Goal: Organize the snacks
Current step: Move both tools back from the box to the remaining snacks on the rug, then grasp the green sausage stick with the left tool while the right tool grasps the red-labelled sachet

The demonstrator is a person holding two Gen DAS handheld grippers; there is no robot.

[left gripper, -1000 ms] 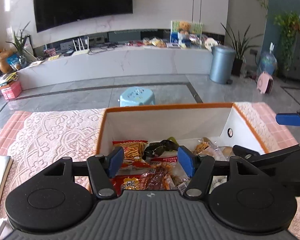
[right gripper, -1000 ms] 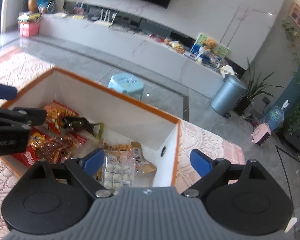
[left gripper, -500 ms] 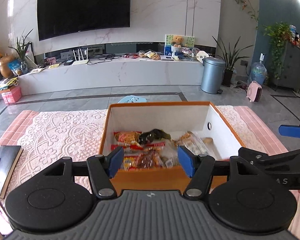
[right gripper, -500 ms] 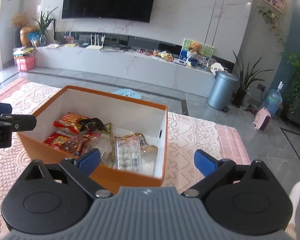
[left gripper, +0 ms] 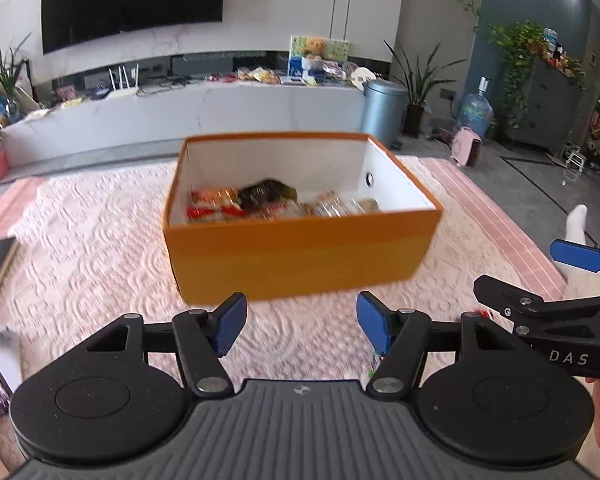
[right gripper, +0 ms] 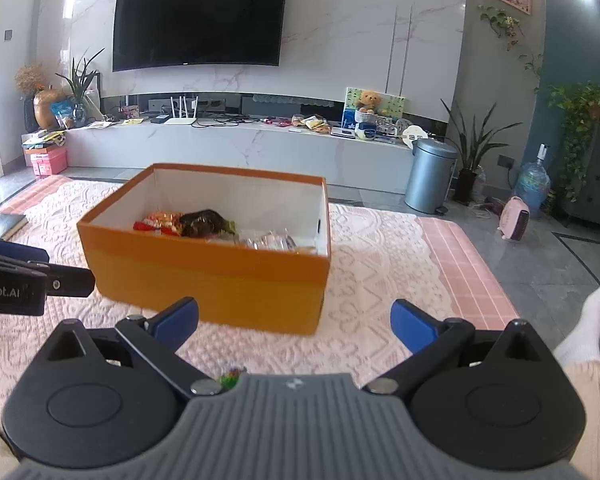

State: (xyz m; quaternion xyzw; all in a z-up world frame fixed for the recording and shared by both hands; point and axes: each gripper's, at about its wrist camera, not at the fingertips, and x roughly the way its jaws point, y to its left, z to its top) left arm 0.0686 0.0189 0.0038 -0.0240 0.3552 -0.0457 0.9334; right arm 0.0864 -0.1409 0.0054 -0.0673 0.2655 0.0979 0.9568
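box: orange, open, on lace cloth | inside: snack packets | left hand-held gripper: released, empty | right hand-held gripper: opening, empty

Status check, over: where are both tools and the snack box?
Left tool open, empty. Right tool opening, empty. Orange box holds snacks, on lace cloth. Nothing in the way.

An open-topped orange box sits on a lace-covered tabletop, its walls the only obstacle ahead. Snack packets cover the box floor, leaving free room above them under the open top. Bare lace lies clear in front of the box and on both sides. A dark book lies at the far left edge.
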